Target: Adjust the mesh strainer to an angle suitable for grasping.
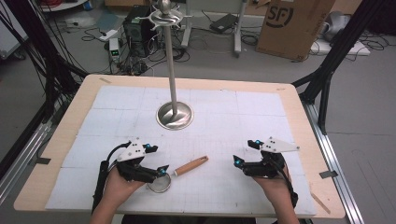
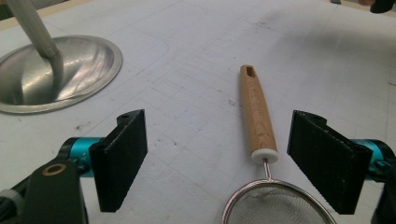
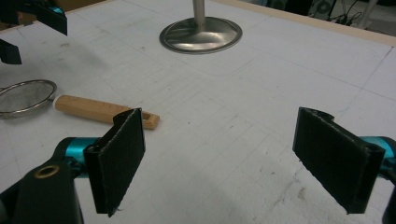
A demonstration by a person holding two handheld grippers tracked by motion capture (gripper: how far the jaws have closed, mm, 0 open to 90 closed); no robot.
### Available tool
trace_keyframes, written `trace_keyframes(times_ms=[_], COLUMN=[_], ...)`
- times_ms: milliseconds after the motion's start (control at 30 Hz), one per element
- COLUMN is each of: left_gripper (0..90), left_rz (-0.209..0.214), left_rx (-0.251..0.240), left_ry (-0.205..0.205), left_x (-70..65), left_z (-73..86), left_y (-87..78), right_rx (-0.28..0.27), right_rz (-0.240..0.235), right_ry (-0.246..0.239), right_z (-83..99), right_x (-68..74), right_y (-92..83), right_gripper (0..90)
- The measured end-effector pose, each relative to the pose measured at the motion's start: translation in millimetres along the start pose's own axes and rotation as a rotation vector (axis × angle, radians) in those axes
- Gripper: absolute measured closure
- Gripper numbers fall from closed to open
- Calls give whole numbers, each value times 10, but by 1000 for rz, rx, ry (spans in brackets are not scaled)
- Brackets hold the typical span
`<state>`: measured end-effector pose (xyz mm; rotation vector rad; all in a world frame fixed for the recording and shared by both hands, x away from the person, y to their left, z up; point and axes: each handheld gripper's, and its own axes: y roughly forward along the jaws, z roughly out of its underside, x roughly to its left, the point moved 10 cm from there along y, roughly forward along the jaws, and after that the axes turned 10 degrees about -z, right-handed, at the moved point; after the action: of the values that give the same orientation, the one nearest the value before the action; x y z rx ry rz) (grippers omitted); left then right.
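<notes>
Lying on the white tabletop (image 1: 261,116) at six o'clock: one mesh strainer (image 1: 159,183), wooden handle (image 1: 190,165) pointing toward two o'clock. Left tongs (image 2: 219,158) spread wide, empty, straddling the handle's white collar without touching it. Right tongs (image 3: 240,158) spread wide, empty, at four o'clock, well apart. Steel stand (image 1: 174,115), domed base, at twelve o'clock.

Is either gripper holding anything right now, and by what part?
Nothing is held. Left gripper is open around the strainer's wooden handle, not touching; right gripper is open over the bare mat.
</notes>
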<state>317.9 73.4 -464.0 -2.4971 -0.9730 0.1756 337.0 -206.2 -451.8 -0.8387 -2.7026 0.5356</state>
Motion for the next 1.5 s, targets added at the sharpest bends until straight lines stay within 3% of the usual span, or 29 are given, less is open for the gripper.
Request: trace_keyframes(times_ms=[233,433,700,833,967,1100,1200,1300,1500], left_gripper=[243,272,363,390,424,459,556,642,670], left_rz=[34,88,78,68,83,105,129,122,119], left_rx=[59,148,210,263,315,329,353,368,371], left_ry=[16,74,105,138,167,174,184,189,194], left_x=[-95,-300,-318,-298,-337,-387,-416,-433,-435], left_z=[-13,14,85,142,192,199,223,250,246], left_y=[119,316,379,412,451,466,452,451,451], right_rx=[1,3,3,9,9,10,13,15,16], right_rz=[4,5,-1,-4,-4,-2,-5,-9,-7], right_ry=[10,17,6,9,5,6,7,5,3], right_z=[17,26,8,19,23,26,29,31,32], right_x=[-33,-31,-6,0,-6,-6,6,13,16], right_y=[-13,-3,1,17,22,25,31,36,43], right_gripper=[160,160,160,160,160,161,160,160,161])
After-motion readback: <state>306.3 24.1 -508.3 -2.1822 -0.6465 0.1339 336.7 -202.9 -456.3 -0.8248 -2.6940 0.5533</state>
